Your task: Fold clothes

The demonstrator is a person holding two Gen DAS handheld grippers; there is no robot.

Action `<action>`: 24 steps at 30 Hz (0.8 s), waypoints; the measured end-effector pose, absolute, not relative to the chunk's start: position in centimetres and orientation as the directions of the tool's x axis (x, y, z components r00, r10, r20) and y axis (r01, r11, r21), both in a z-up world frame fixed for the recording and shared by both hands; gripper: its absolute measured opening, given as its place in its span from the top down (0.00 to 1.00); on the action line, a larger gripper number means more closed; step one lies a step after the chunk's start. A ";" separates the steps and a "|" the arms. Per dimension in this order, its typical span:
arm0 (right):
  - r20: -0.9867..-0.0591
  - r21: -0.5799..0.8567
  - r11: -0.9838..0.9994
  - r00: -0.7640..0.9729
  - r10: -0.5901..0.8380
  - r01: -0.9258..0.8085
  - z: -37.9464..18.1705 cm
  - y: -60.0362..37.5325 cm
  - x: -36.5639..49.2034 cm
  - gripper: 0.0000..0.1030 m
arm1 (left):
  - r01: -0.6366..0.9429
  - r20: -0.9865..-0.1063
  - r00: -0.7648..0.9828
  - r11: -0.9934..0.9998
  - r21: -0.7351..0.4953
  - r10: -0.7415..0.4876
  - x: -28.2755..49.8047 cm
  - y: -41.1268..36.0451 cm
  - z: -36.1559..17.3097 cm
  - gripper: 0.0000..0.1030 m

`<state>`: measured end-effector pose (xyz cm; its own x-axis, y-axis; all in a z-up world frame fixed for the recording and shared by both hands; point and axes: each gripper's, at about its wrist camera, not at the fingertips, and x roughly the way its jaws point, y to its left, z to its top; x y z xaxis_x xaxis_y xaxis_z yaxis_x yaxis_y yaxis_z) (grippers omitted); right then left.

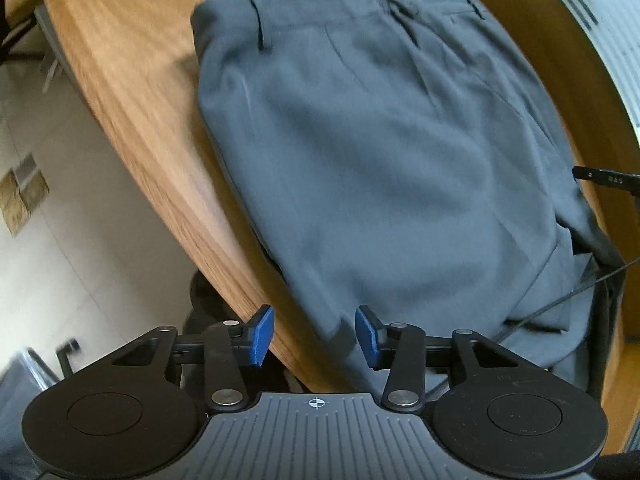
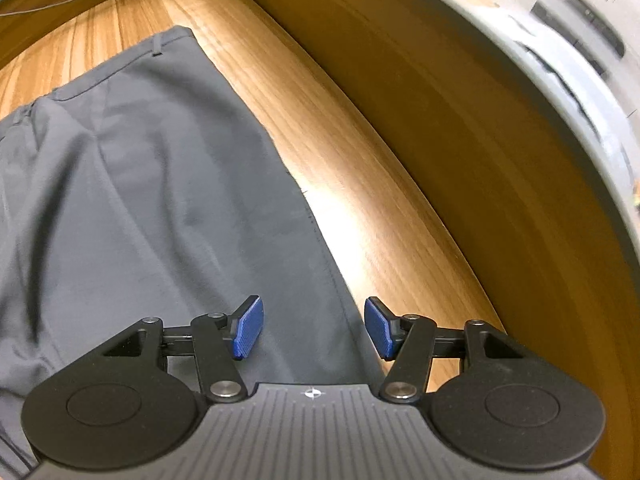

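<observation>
Grey trousers (image 1: 380, 152) lie flat on the wooden desk (image 1: 132, 80), legs hanging off its near edge; the left tool (image 1: 315, 335) hangs agape, empty. Opposite, the right tool (image 2: 314, 328) gapes over the side seam; pinch both layers squarely.

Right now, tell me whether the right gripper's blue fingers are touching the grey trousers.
Cannot tell. The right wrist view shows the fingers spread above the grey trousers near their edge, but looking down it shows neither gap nor contact.
</observation>
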<state>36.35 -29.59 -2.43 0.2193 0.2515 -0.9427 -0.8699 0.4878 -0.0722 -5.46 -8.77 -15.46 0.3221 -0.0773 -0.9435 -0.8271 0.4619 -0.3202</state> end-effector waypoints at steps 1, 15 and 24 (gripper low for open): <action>-0.945 -0.064 0.484 0.209 0.252 -0.873 -2.8 -29.5 36.8 0.40 | -0.832 -0.944 0.320 0.453 -0.321 -0.080 -5.4 -9.0 -15.6 0.61; -0.947 -0.104 0.434 0.222 0.231 -0.895 -4.8 -26.1 35.6 0.96 | -0.855 -0.954 0.292 0.430 -0.289 -0.060 -6.2 -7.0 -16.6 0.92; -0.943 -0.130 0.415 0.242 0.230 -0.900 -5.4 -19.1 35.9 0.96 | -0.865 -0.954 0.300 0.420 -0.274 -0.005 -9.0 -1.8 -16.2 0.92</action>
